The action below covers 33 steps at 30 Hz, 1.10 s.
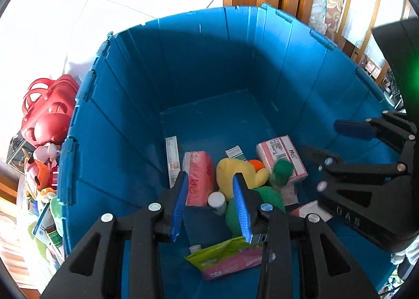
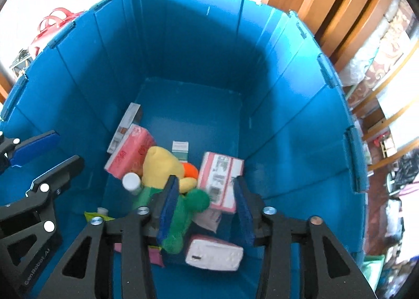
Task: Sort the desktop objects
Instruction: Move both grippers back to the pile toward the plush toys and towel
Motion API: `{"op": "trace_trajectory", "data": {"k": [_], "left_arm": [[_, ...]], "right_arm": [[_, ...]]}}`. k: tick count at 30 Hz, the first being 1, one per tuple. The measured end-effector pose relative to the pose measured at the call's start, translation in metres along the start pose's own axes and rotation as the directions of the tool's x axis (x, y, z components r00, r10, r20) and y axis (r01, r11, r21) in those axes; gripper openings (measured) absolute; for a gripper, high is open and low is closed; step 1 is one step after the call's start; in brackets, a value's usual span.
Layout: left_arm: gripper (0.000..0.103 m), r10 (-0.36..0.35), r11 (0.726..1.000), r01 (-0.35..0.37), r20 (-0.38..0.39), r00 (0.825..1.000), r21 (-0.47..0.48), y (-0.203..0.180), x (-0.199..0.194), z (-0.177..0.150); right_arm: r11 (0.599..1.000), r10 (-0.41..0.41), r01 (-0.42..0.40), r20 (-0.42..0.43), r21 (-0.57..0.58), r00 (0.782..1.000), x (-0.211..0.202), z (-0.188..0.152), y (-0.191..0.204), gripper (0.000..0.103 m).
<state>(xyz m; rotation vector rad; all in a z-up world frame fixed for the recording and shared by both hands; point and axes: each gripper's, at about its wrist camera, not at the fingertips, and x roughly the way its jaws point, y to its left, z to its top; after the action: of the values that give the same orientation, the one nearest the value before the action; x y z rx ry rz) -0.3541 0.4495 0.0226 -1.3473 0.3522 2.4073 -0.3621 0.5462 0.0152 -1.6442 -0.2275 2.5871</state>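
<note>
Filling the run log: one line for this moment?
phase: over blue bin | left hand-held gripper: open, empty | right hand-held gripper: open, green item dropping | bin: plush, boxes, packets

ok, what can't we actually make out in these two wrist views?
- Green and pink packet: left wrist view, one end sits behind the left tool; its print is too small to read.
- Green plush: right wrist view, blurred and partly behind a finger of the right tool, so whether it has left the pads is unclear.
- White box: its label is washed out.
- Pile outside the blue bin: left wrist view, cut off at the edge.
</note>
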Motion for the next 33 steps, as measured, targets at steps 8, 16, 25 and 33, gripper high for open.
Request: {"op": "trace_trajectory", "data": {"k": [8, 16, 25, 33], "left_arm": [[0.034, -0.012, 1.000, 0.013, 0.118, 0.993, -0.009, 0.009, -0.049, -0.019], [0.034, -0.002, 0.999, 0.012, 0.317, 0.948, -0.032, 0.030, -0.117, -0.066], [0.067, 0.203, 0.969, -0.102, 0.487, 0.849, -0.225, 0.107, -0.169, -0.144], [0.068, 0.328, 0.912, -0.140, 0.479, 0.814, -0.386, 0.219, -0.178, -0.219]], "right_arm": [[0.999, -0.053, 0.052, 0.189, 0.011, 0.981, -0.058, -0.018, 0.003, 0.086], [1.000, 0.012, -0.012, 0.394, -0.003, 0.919, -0.124, -0.055, 0.031, 0.103], [0.988, 0.157, -0.137, 0.560, -0.077, 0.814, -0.166, -0.081, 0.097, 0.103], [0.948, 0.318, -0.245, 0.585, -0.203, 0.746, -0.177, -0.083, 0.197, 0.103]]}}
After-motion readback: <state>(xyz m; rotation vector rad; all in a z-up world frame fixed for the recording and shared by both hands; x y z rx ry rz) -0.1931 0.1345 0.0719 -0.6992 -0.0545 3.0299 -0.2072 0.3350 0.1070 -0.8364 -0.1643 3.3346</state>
